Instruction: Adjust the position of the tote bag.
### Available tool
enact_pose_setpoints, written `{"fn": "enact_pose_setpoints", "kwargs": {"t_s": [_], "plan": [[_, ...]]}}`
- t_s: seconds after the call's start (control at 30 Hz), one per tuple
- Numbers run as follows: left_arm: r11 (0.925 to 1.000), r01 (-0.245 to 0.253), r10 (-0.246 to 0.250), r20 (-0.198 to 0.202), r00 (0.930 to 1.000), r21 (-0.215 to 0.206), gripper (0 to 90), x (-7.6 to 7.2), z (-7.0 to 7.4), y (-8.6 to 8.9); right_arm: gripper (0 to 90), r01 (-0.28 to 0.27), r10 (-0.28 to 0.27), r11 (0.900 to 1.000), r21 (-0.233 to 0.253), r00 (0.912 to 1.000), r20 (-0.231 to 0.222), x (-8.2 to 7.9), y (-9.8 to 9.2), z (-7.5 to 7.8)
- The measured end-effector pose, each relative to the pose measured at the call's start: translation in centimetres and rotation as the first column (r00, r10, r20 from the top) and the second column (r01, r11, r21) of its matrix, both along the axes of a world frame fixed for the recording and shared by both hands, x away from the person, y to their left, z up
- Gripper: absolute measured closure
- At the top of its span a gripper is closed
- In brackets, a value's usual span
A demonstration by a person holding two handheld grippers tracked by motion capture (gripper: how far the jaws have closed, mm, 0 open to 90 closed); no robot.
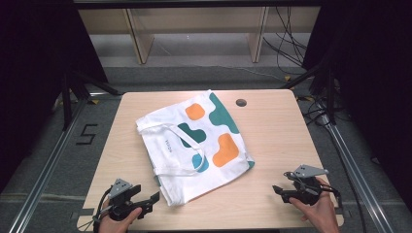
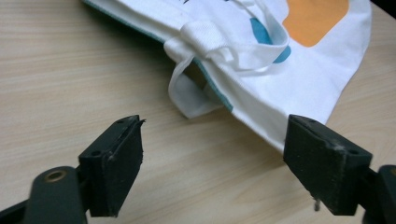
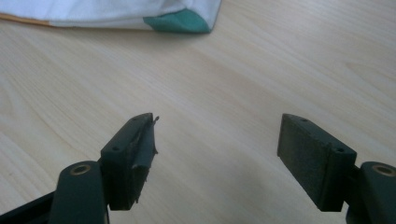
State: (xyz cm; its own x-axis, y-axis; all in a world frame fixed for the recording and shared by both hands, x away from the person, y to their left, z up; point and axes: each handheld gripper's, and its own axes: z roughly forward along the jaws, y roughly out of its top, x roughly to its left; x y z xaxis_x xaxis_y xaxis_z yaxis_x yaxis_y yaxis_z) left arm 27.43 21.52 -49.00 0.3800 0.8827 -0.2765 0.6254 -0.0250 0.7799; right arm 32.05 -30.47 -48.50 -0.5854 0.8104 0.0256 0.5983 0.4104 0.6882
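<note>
Here, both grippers are approaching the tote bag (image 1: pixel 194 150).
Left gripper (image 1: pixel 148 201) and right gripper (image 1: pixel 278 190) are gaping wide, empty; next, probably pinching the handle (image 2: pixel 219 51).

White cloth tote bag (image 1: pixel 194 145) w/ orange, green & teal blotches lies flat near the table's middle, turned at an angle. Fabric a bit rumpled. Its handles (image 1: pixel 170 145) are flopped over the bag's left half; one loop spills off the near-left edge onto the wood. Bag's near corner points toward the table's front edge.
</note>
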Motion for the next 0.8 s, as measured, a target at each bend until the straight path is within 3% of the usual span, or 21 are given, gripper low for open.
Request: {"fn": "enact_pose_setpoints", "kwargs": {"t_s": [0.07,0.17,0.27,0.3,0.37,0.5,0.57,0.63,0.67,0.7,0.8], "plan": [[0.9993,0.025,-0.024,0.013,0.9996,-0.027,23.8,0.4,0.3,-0.4,28.9,-0.018,0.018,1.000,-0.008,0.9996,0.021,0.3,-0.1,0.1],[0.9967,0.056,-0.056,-0.001,0.9984,-0.059,29.5,0.6,0.6,-1.1,29.0,-0.018,0.018,1.000,0.004,0.9995,0.025,0.5,0.0,0.3],[0.9953,0.088,-0.087,0.020,0.9960,-0.041,37.6,0.5,0.6,-2.0,29.0,-0.017,0.017,1.000,0.003,0.9995,0.028,0.6,-0.1,0.3],[0.9940,0.105,-0.104,0.022,0.9943,-0.033,40.8,0.3,0.8,-2.3,29.0,-0.038,0.039,0.999,-0.008,0.9987,0.032,0.7,-0.1,0.3],[0.9910,0.130,-0.129,0.033,0.9911,-0.032,44.0,0.2,1.0,-2.9,29.0,-0.036,0.036,0.999,0.010,0.9991,0.021,0.7,0.1,0.2],[0.9887,0.150,-0.150,-0.019,0.9885,-0.009,46.1,0.3,0.5,-3.9,29.1,-0.031,0.031,1.000,-0.007,0.9993,0.022,0.7,0.0,0.1],[0.9862,0.166,-0.166,-0.040,0.9853,-0.008,46.1,0.5,0.3,-3.9,29.0,-0.011,0.011,1.000,-0.003,0.9998,0.016,0.6,0.0,0.2],[0.9880,0.152,-0.153,-0.045,0.9872,-0.026,45.7,0.5,0.2,-4.0,29.0,-0.018,0.018,1.000,-0.009,0.9996,0.022,0.7,0.0,0.2],[0.9857,0.168,-0.168,-0.059,0.9840,-0.008,44.6,0.6,0.2,-3.7,29.0,-0.016,0.017,1.000,-0.021,0.9996,0.024,0.7,0.0,0.1],[0.9887,0.146,-0.148,-0.066,0.9867,-0.031,43.1,0.7,0.1,-3.9,29.0,-0.024,0.024,1.000,-0.020,0.9996,0.016,0.7,0.1,0.1],[0.9898,0.138,-0.140,-0.099,0.9851,-0.036,39.9,1.1,-0.4,-3.7,29.2,-0.009,0.010,1.000,-0.021,0.9999,0.011,0.6,0.2,0.1]]}}
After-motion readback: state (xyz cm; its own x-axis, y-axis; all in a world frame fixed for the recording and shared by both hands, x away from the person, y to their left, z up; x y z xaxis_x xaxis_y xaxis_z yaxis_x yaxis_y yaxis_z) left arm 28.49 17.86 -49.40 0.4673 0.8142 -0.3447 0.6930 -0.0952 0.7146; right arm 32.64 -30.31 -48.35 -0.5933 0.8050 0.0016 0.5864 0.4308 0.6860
